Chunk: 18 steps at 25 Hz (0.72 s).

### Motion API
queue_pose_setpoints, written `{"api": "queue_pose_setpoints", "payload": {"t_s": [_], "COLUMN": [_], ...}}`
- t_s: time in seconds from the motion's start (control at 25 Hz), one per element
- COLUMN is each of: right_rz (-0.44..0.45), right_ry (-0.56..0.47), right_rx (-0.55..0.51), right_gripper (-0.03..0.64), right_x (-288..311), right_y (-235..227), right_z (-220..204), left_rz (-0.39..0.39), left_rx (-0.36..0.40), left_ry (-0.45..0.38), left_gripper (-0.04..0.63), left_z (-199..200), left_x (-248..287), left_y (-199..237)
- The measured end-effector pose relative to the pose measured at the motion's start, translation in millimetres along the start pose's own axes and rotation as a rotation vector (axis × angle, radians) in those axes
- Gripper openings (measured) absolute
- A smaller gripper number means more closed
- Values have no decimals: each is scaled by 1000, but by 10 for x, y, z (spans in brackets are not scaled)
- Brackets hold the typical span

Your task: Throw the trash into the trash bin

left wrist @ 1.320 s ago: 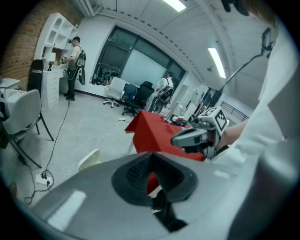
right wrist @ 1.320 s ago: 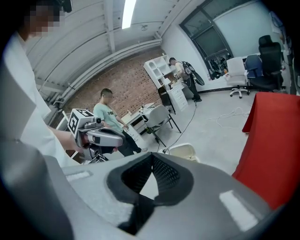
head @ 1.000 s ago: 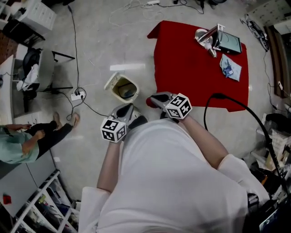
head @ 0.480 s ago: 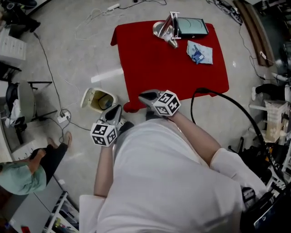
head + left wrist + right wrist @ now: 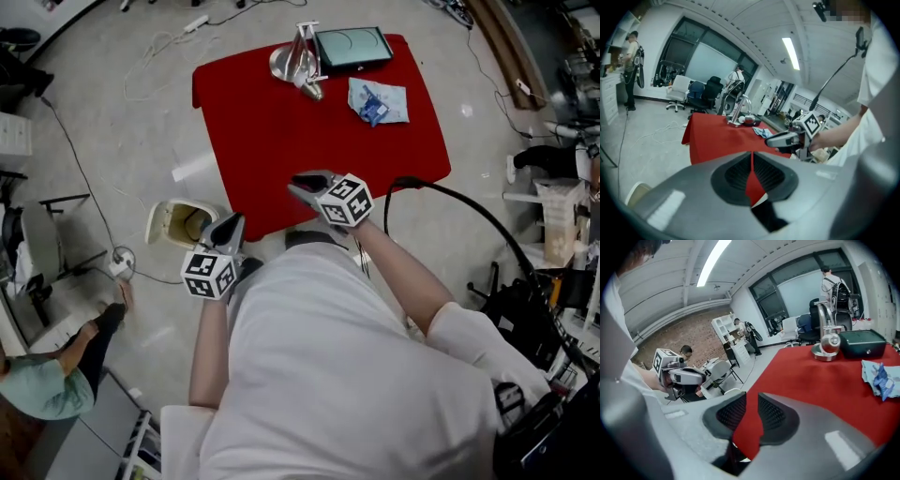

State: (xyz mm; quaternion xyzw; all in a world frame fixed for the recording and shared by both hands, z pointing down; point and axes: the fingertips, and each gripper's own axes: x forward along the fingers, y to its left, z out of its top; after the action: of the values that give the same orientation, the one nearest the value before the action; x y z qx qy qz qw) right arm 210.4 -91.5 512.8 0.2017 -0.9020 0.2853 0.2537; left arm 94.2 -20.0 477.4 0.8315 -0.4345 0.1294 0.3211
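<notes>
Head view: right gripper [image 5: 305, 185] over near edge of red table [image 5: 281, 122], jaws just opening, empty; left gripper [image 5: 229, 226] pressed together, beside its near-left corner.

A dark case [image 5: 352, 47] and a metal stand [image 5: 302, 56] sit on the red cloth [image 5: 281, 141].

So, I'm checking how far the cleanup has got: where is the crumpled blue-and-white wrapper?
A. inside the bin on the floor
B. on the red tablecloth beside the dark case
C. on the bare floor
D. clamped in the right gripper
B: the crumpled wrapper lies on the red tablecloth next to the dark case, well apart from the trash bin.
</notes>
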Motion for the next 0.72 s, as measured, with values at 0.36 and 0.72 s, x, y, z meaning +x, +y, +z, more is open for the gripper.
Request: {"api": "queue_pose_setpoints", "payload": {"t_s": [0.36,0.72], "right_rz": [-213,-494], "right_ry": [-8,8], "right_rx": [45,83], "right_gripper": [101,149], "right_x": [-590,-1120], "right_y": [-1212,-2502], "right_z": [-46,-67], "left_rz": [-40,-46], "left_rx": [47,51], "left_ry": [50,103], "left_gripper": [20,15], "left_z": [194,194], "left_x": [594,942], "left_y": [-260,-432]}}
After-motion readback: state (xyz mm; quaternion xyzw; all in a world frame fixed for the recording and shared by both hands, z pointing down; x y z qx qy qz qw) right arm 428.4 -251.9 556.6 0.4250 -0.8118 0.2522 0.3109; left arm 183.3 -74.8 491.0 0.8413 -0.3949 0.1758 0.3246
